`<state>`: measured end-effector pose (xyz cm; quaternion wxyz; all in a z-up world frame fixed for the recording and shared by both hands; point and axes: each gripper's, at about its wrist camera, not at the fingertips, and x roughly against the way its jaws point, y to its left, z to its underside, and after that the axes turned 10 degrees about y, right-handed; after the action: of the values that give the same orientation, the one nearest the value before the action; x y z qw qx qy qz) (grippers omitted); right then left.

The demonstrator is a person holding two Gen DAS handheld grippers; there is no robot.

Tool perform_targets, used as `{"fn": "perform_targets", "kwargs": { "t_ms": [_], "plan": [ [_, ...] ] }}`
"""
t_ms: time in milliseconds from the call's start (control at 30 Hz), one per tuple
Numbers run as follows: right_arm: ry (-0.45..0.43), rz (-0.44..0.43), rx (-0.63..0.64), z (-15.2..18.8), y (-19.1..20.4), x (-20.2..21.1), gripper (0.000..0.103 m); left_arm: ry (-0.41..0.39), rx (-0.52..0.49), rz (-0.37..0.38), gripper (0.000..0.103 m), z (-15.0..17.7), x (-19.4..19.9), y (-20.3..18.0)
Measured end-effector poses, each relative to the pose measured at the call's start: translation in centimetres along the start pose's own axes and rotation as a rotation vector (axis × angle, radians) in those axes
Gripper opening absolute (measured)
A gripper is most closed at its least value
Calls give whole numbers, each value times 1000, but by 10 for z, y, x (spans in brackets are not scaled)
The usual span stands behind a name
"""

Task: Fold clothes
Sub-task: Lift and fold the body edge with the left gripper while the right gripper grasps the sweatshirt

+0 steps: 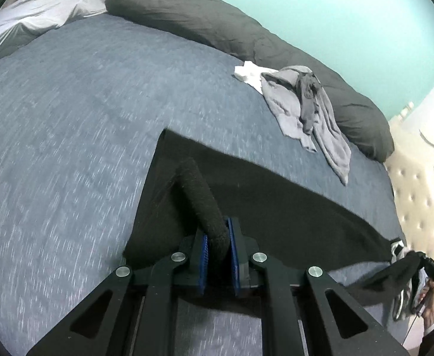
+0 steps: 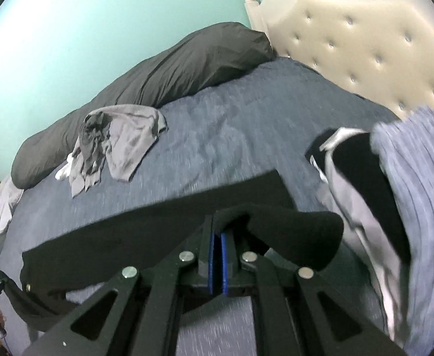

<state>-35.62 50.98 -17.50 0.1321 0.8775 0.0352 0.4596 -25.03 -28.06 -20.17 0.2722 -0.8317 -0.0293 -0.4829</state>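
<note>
Left wrist view. Left tool point(image 1: 219, 244) closed down on a bunched, rolled edge of the flat black knit garment point(image 1: 276, 201), blue pads pressed to either side of the roll. Rest of the garment spread out ahead and to the right of the tool over the blue-grey heathered bedspread point(image 1: 68, 124), far edge straight, far-left corner sharp. Right tool point(image 1: 421, 262) small at the right frame edge, with the garment's opposite end drawn up to it. Crumpled grey clothes heap point(image 1: 303, 106) well apart, beyond the garment, against the long dark grey bolster pillow point(image 1: 217, 20).

Right wrist view. Right tool point(image 2: 218, 244) pinched nearly flat, pads almost touching, thin black cloth between them and a thicker black fold bulging out to the right of the fingers. Garment stretched leftward from here as a long dark band across the bed. Black-and-white garment point(image 2: 359, 172) heaped just to the right, beside a bunched blue blanket point(image 2: 418, 178).

Judgement: near edge gripped at both ends and lifted, far edge resting on the bed, so a lengthwise fold looks in hand. To do well: both ends level, cloth taut between tools, carried together to meet the far edge squarely. Risk: slack middle sagging into a crooked crease; motion blur suggests speed worth easing.
</note>
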Motion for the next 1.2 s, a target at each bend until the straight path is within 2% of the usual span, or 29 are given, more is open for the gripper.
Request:
{"fn": "perform_targets", "kwargs": {
  "t_ms": [233, 467, 667, 800, 833, 900, 967, 1000, 1067, 1200],
  "plan": [
    [5, 30, -22, -49, 5, -47, 3, 15, 35, 19, 13, -51, -32, -3],
    [52, 66, -45, -77, 11, -108, 3, 59, 65, -1, 13, -92, -76, 3],
    [110, 95, -30, -81, 19, -158, 3, 117, 83, -14, 15, -101, -115, 10],
    [162, 126, -24, -78, 15, -181, 4, 130, 97, -4, 20, -102, -123, 16],
    [165, 124, -29, -77, 13, -183, 4, 125, 95, 0, 21, -102, -121, 16],
    [172, 115, -38, -77, 10, -186, 4, 105, 96, -3, 40, -102, -114, 17],
    [168, 113, -35, -76, 9, -184, 5, 65, 113, -5, 52, -103, -102, 23],
    [161, 111, -31, -76, 9, -182, 6, 45, 125, -10, 52, -104, -95, 27],
    [148, 109, -38, -74, 5, -174, 21, 16, 145, -19, 52, -103, -82, 34],
    [125, 104, -56, -71, -4, -159, 36, -13, 134, -58, 53, -94, -66, 39]
  ]
}}
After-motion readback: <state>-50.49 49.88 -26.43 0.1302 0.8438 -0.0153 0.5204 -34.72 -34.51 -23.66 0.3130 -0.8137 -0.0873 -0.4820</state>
